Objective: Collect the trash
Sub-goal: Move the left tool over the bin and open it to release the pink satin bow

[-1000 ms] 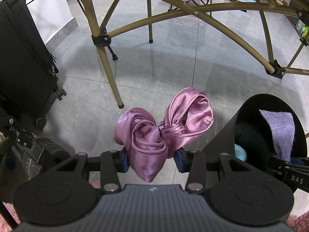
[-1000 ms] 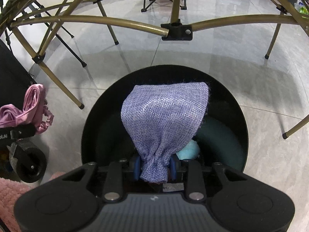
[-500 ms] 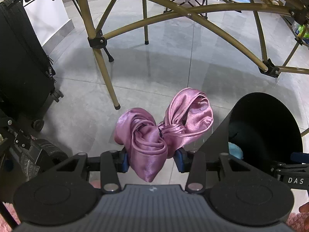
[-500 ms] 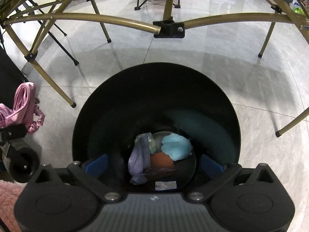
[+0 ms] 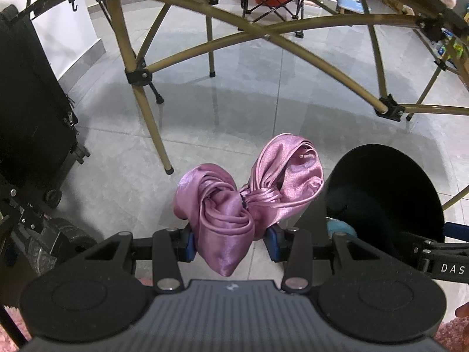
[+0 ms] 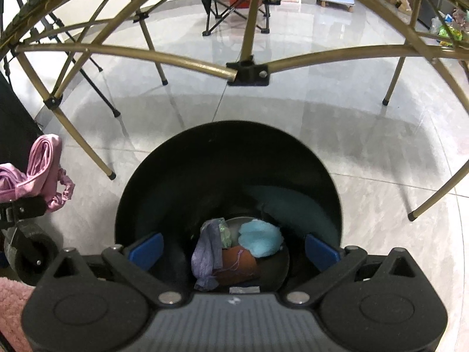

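Partly hidden, the left hand-held gripper (image 5: 230,242) pinches a pink satin cloth (image 5: 246,196); the right hand-held gripper (image 6: 234,248) gapes above the bin (image 6: 176,170).

Pink satin, black bin

Shiny pink-mauve cloth (image 5: 246,196); black bin (image 6: 228,158) holding lilac, light blue and what looks like rust-orange scraps; gold-tan frame (image 6: 146,52).
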The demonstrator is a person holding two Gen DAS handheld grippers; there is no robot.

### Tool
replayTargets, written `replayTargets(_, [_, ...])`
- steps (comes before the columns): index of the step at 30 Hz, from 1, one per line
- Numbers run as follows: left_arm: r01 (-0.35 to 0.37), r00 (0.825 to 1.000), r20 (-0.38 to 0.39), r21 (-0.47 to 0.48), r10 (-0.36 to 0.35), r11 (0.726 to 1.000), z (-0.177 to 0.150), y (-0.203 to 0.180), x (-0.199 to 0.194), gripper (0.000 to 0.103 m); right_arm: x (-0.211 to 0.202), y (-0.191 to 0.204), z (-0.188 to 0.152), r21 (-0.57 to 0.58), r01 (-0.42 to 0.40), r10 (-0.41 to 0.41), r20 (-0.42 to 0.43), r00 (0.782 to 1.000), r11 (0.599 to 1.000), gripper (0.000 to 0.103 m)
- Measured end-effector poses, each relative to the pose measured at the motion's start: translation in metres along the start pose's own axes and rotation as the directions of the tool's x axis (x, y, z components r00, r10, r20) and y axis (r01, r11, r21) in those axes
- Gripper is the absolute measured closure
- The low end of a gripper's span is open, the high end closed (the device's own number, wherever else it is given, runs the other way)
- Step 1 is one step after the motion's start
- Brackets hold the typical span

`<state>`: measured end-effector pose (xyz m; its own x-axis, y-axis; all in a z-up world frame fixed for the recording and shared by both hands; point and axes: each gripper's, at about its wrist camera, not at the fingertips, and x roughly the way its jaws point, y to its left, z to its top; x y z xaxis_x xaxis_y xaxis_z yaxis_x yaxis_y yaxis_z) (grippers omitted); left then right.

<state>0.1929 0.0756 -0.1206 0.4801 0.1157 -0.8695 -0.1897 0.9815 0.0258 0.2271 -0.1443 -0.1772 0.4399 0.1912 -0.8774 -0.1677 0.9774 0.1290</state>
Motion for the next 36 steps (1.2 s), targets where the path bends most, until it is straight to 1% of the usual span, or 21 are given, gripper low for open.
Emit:
replayTargets(12, [0.015,0.999,0.038,0.044,-0.017,0.999,-0.001,-0.029,-0.015,0.059,-0.031,-0.028,-0.009,0.049,0.027,-0.031,0.070,0.997,0.998,0.000])
replayTargets(19, [0.038,0.997,0.061,0.085,-0.044,0.996,-0.001,-0.055,-0.024,0.059,-0.050,-0.042,-0.013,0.074,0.034,-0.043,0.121,0.992,0.997,0.000])
replayTargets(28, [0.062,0.995,0.069,0.137,-0.072,0.989,-0.003,-0.088,-0.029,0.059,-0.069,-0.069,-0.022,0.131,0.045,-0.067,0.172,0.983,0.990,0.000])
replayTargets(36, [0.078,0.995,0.052,0.192,-0.090,0.978,-0.006,-0.123,-0.025,0.059,-0.077,-0.100,-0.032,0.200,0.064,-0.103,0.194,0.976,0.978,0.000])
